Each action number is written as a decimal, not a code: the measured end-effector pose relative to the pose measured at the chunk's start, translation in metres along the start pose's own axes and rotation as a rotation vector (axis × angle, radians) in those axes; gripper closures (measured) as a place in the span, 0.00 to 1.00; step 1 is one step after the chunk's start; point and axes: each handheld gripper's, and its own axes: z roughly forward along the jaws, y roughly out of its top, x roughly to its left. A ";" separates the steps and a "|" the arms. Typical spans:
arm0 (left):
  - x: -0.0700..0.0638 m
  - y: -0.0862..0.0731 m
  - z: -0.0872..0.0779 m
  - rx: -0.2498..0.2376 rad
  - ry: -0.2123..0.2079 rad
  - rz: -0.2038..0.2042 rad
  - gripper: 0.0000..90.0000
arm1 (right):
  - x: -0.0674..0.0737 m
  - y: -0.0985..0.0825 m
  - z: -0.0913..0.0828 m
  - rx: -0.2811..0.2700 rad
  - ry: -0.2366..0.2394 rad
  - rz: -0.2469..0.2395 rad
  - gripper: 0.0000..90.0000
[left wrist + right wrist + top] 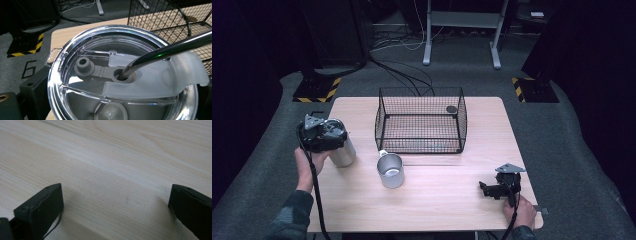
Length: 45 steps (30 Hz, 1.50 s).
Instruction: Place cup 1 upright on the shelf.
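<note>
Steel tumbler (343, 150) hides left hand-held gripper (324, 134) jaws, grip unclear; right hand-held gripper (490, 190) released.

A steel tumbler (343, 152) stands upright near the table's left edge, clear lid (125, 75) on, metal straw (170, 48) through its grey grommet. An open steel cup (390, 170) stands just before the wire basket (421, 121).

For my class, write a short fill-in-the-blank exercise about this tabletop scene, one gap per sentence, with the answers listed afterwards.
1. The metal straw passes through a hole in the tumbler's clear ____.
2. The black wire basket stands at the ____ of the wooden table, farthest from the person.
3. The right gripper has its jaws ____ with nothing between them.
4. The open silver cup stands ____ the left gripper and the right gripper.

Missing words: lid; back; open; between
</note>
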 end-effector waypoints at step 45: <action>-0.032 0.062 -0.058 -0.085 -0.090 0.072 0.05 | 0.000 0.000 0.000 0.000 0.000 0.001 0.00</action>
